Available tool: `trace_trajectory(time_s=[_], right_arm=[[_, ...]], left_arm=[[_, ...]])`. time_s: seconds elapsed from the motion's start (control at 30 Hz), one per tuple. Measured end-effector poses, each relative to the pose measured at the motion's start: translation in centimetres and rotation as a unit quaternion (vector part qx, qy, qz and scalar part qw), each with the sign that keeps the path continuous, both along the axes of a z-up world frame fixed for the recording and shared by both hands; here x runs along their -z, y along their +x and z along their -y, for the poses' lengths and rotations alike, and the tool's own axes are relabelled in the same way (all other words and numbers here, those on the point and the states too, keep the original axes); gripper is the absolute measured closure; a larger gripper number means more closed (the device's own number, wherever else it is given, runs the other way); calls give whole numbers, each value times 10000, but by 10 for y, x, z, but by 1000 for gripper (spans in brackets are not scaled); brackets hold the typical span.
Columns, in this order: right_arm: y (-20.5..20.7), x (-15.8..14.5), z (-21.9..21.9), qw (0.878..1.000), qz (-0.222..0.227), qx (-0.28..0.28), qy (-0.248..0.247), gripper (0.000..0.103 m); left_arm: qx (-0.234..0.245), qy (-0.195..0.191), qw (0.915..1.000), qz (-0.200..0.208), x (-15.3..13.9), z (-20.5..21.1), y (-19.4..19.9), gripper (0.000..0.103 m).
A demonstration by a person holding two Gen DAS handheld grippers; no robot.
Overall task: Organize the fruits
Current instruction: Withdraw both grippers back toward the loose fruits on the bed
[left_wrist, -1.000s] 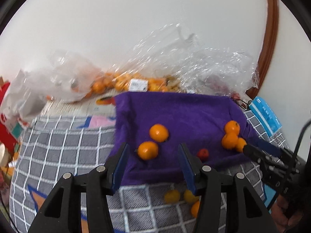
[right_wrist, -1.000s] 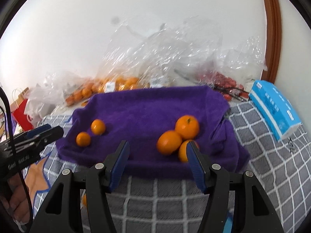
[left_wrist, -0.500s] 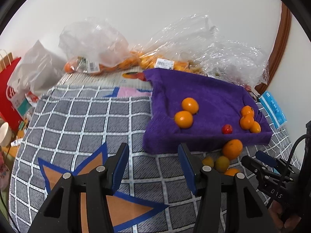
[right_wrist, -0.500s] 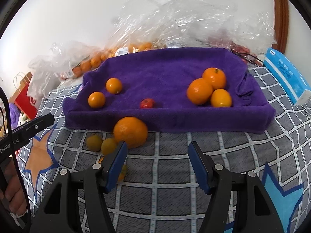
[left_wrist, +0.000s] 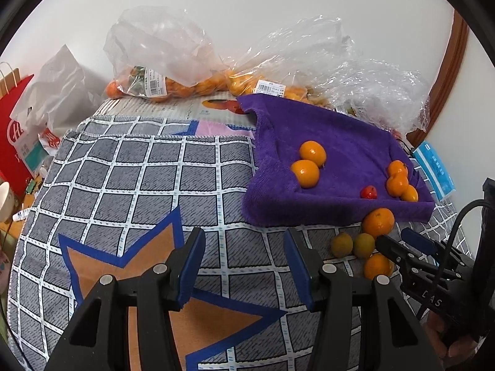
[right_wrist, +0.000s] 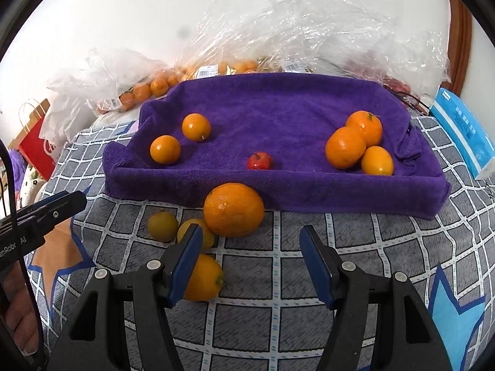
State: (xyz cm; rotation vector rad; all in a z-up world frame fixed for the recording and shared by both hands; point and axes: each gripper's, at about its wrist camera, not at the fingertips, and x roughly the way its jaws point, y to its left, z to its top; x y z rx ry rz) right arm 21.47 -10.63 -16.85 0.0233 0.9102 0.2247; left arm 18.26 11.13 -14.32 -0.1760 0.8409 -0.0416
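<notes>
Both grippers hang over a grey checked cloth w/ blue-edged orange stars (left_wrist: 145,167), pointing down at a slant.

Left gripper (left_wrist: 244,266): blue-padded fingers (left_wrist: 193,262) set at a moderate gap, nothing between them, only bare cloth & a star below. Holding nothing.

Right gripper (right_wrist: 250,261): blue pads (right_wrist: 315,266) spread a bit wider, also empty. Its left pad sits just in front of a yellow-orange lemon-shaped fruit (right_wrist: 202,278), which lies left of the gap, not inside it; touching or not, can't tell.

Fruit on the cloth, near side of the purple plush towel (right_wrist: 278,111) laid like a shallow tray:
- big round orange (right_wrist: 233,210), touching the towel's near edge
- two small yellow-green round fruits (right_wrist: 163,226) just left of it, side by side
- the lemon-shaped one nearest the right gripper.

On the towel:
- left: two small oranges (right_wrist: 165,149), close together
- middle, near the front edge: one tiny red apple-like fruit (right_wrist: 259,161)
- right: cluster of three orange fruits (right_wrist: 345,147), touching each other.

Far side, against the white wall: clear crinkly plastic bags (left_wrist: 167,46) w/ more small oranges & barcode labels. Far left: red paper bag (left_wrist: 14,130). Right of the towel: light-blue tissue pack (right_wrist: 464,136).

A hand's fingers (right_wrist: 18,324) show at the left edge of the right wrist view, under the left gripper.
</notes>
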Motion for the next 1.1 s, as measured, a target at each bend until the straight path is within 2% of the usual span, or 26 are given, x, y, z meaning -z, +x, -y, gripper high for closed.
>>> trace_trajectory(time_s=[0.57, 0.77, 0.93, 1.1], right_arm=[[-2, 2, -23, 9991, -53, -400, 156, 38], [-8, 1, -27, 9986, 85, -528, -42, 56], [-10, -4, -17, 9984, 87, -551, 131, 80], [-13, -7, -12, 9982, 121, -566, 143, 81]], left_arm=[[-64, -74, 9999, -96, 5, -5, 3, 53], [-157, -169, 9996, -182, 8, -12, 6, 53], [-204, -208, 9993, -242, 12, -15, 9, 53], [-244, -223, 9989, -340, 15, -18, 10, 53]])
